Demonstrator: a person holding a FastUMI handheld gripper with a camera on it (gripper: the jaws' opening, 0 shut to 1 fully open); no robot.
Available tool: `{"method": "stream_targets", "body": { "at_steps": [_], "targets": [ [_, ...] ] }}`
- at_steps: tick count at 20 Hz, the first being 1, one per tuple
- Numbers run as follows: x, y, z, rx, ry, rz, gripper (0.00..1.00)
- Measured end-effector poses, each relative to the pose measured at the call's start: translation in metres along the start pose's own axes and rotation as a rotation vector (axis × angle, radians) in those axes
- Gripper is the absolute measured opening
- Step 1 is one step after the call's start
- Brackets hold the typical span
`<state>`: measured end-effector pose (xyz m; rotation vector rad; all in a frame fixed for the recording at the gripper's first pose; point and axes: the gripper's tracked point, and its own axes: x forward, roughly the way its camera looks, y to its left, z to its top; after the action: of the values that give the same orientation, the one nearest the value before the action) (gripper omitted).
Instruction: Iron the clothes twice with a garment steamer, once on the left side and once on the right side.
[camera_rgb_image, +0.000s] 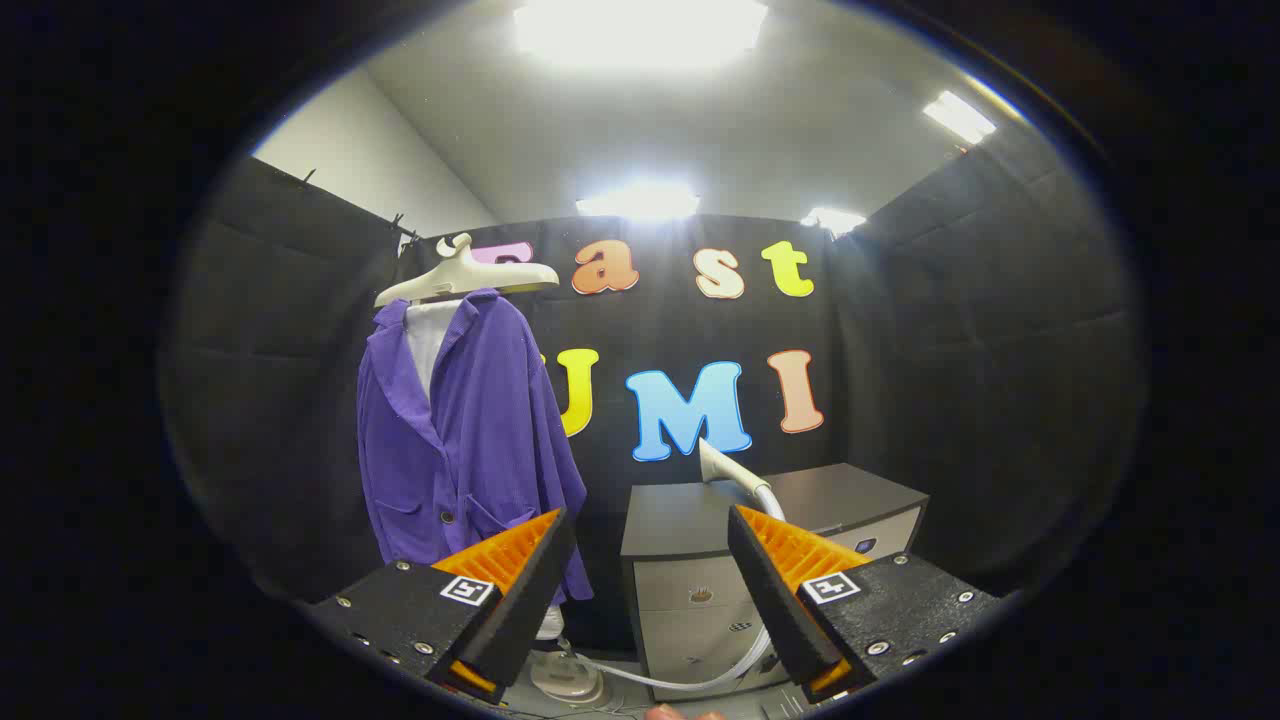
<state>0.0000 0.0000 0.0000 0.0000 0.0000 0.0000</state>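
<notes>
Gripper view: one fisheye look forward along the two fingers into the booth; places below are given from the cabinet.
Hand-held gripper (650, 590): fingers spread wide apart with nothing between them, holding nothing; it hangs well back from the cabinet, aimed at it.
Cabinet (690, 590): a low grey unit with drawers, beyond the fingers and seen through the gap between them; its dark top serves as the surface for the steamer head.
Steamer head (722, 468): a pale nozzle lying on the cabinet's top near the middle, its mouth tipped up and away; likely parked there so the handle can be reached from the front.
Hose (700, 675): a pale tube running from the nozzle down the cabinet's front, then curving off along the floor to the left.
Steamer base (565, 680): a pale rounded unit on the floor to the left of the cabinet, under the jacket, where the hose ends.
Jacket (470, 440): purple, buttoned, hanging left of the cabinet and well apart from the nozzle; it hangs free so both sides can be steamed.
Hanger (465, 280): cream, carrying the jacket's shoulders, above and left of the cabinet.
Step, as I judge it: approach to pick up the nozzle; neither side of the jacket is steamed yet.
</notes>
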Motion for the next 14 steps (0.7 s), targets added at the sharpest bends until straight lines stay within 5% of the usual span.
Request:
{"method": "stream_targets", "body": {
  "at_steps": [14],
  "targets": [
    [0.001,0.014,-0.007,-0.012,0.024,-0.018,0.95]
  ]
}}
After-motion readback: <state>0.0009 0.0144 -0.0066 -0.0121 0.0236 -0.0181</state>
